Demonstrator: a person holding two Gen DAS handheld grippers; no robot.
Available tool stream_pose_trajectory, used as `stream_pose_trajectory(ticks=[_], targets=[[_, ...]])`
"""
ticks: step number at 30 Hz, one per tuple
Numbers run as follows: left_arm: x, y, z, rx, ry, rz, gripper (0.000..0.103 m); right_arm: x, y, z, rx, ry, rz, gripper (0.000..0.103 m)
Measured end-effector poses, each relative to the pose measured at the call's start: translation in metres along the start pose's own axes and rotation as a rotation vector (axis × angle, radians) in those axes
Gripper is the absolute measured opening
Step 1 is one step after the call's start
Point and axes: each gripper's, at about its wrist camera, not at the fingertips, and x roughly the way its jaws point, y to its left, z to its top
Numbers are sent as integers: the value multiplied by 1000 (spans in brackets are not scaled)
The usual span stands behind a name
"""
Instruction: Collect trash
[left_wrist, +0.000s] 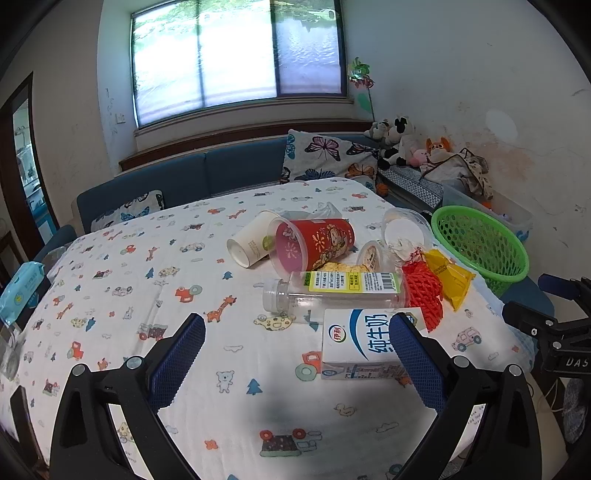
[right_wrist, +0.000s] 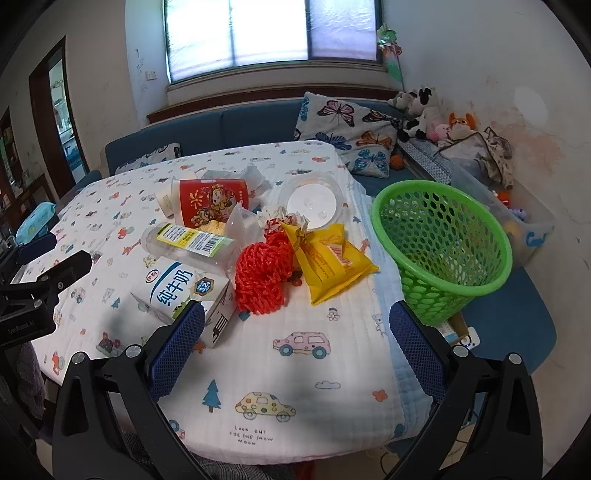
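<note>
Nothing collected yet, judging by the green perforated plastic basket (right_wrist: 443, 240), apparently bare inside and standing just off the right edge of the table with the cartoon-print white cloth (right_wrist: 295, 369), seemingly on a blue seat.

Left gripper (left_wrist: 297, 354) released, blue-padded fingers wide apart, nothing between them, hovering over the near part of the table. Right gripper (right_wrist: 297, 343) likewise spread and unloaded, near the front right corner.

Trash heaped toward the right edge: white-and-blue milk carton (left_wrist: 364, 341) lying flat, nearest the front; clear plastic bottle with a yellow-green label (left_wrist: 332, 291) on its side just behind it; red foam fruit net (right_wrist: 262, 273) touching the carton's right end; yellow crinkled snack wrapper (right_wrist: 328, 258) beside the net, closest to the basket. Further back, red printed plastic cup (left_wrist: 314, 242) and white paper cup (left_wrist: 249, 245), both toppled, plus a clear round lid (right_wrist: 314, 201) and crumpled paper.

Likely troubles:
- Bottle round and on its side: a glancing pinch apt to roll it toward the table's left side.
- Net soft and snagged against wrapper and carton: lifting one likely to drag neighbours, perhaps over the right edge.
- Basket light and leaning outward: a hard drop or a bump from the right gripper apt to tip it off its perch.
- Carton partly masked by the left gripper's right finger: easy to misjudge the grasp.
- Two grippers near together over the same heap: collision risk.
</note>
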Motion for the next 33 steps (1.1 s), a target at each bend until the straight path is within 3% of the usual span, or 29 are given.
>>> stream_pose_trajectory(ticks=[23,33], targets=[[30,21,14,-14,60,-24,97,47,8,12,-28,66,100,97],[42,28,16,29,58,-134,96,82,8,25,-12,133,162,85]])
